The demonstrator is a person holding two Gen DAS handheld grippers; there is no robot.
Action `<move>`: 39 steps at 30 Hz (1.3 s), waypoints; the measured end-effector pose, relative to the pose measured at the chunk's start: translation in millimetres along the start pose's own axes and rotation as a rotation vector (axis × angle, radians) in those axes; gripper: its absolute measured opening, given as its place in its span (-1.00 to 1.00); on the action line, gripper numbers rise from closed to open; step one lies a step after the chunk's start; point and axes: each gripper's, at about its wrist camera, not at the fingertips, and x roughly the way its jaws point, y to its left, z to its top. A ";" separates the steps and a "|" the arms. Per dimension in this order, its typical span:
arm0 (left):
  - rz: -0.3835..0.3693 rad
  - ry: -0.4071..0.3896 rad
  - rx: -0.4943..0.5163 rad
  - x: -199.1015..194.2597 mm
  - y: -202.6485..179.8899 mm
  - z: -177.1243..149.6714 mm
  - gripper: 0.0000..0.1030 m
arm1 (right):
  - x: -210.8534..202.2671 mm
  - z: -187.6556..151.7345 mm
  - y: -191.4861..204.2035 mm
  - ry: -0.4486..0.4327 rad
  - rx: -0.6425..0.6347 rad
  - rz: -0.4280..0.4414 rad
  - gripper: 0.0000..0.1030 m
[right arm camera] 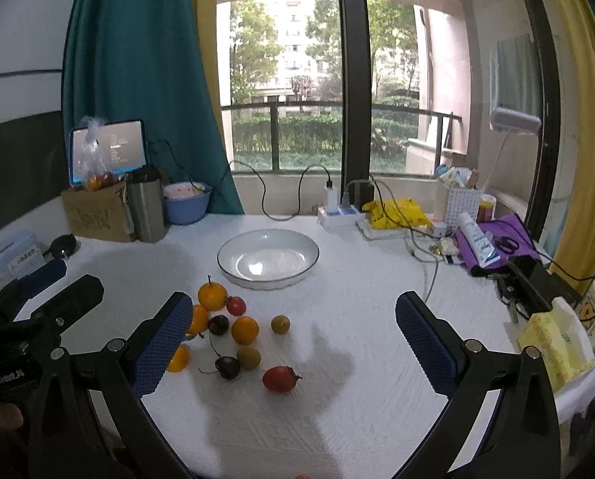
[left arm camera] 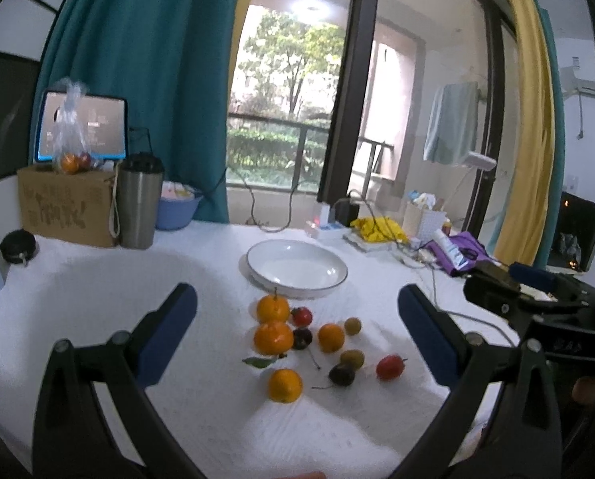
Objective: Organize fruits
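Both grippers hang above a white table (right arm camera: 357, 311) with their blue fingers spread wide and nothing between them. The left gripper (left arm camera: 297, 335) looks down on a loose cluster of fruit lying on the cloth, and the right gripper (right arm camera: 293, 339) sees the same cluster toward its 9 o'clock side.

The fruit sits just at 6 o'clock of an empty white plate (right arm camera: 268, 257) with a dark rim. Four oranges (left arm camera: 273, 337) make up the 9 o'clock side of the cluster, two of them touching one another nearest the plate, one lying apart at 6 o'clock. A small red fruit (left arm camera: 301, 316) rests against the upper orange, and a dark plum (left arm camera: 302, 338) lies just beside the second. Two small brownish-green fruits (left arm camera: 352, 325) lie toward 3 o'clock. Another dark plum (right arm camera: 228, 366) with a stem lies near the front, and a red tomato (right arm camera: 279, 379) lies alone at the 4 o'clock edge of the group.

At the back left of the table stand a cardboard box (right arm camera: 93, 213), a steel tumbler (right arm camera: 145, 205) and a blue bowl (right arm camera: 186, 203).
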 end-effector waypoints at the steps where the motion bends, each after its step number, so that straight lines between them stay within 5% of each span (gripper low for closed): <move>1: 0.004 0.008 -0.003 3.2 1.7 -1.4 0.97 | 3.1 -0.8 -0.4 0.009 -0.003 0.000 1.00; 19: -0.004 0.317 -0.019 83.9 10.8 -52.2 0.96 | 77.1 -40.3 -16.5 0.212 0.053 0.050 0.95; 24: -0.010 0.392 -0.013 103.8 9.7 -61.8 0.62 | 97.7 -52.0 -16.4 0.288 0.058 0.110 0.91; 27: -0.012 0.449 0.002 113.0 7.4 -68.1 0.28 | 110.5 -60.1 -12.1 0.334 0.048 0.135 0.60; 33: -0.002 0.502 0.042 119.0 1.2 -71.3 -0.05 | 126.5 -73.1 -13.0 0.412 0.075 0.182 0.30; 37: -0.005 0.511 0.052 119.5 1.1 -70.9 -0.36 | 127.2 -73.5 -12.3 0.409 0.071 0.207 -0.09; 39: -0.023 0.521 0.030 119.8 3.5 -69.4 -0.36 | 127.8 -73.7 -10.2 0.414 0.064 0.238 -0.28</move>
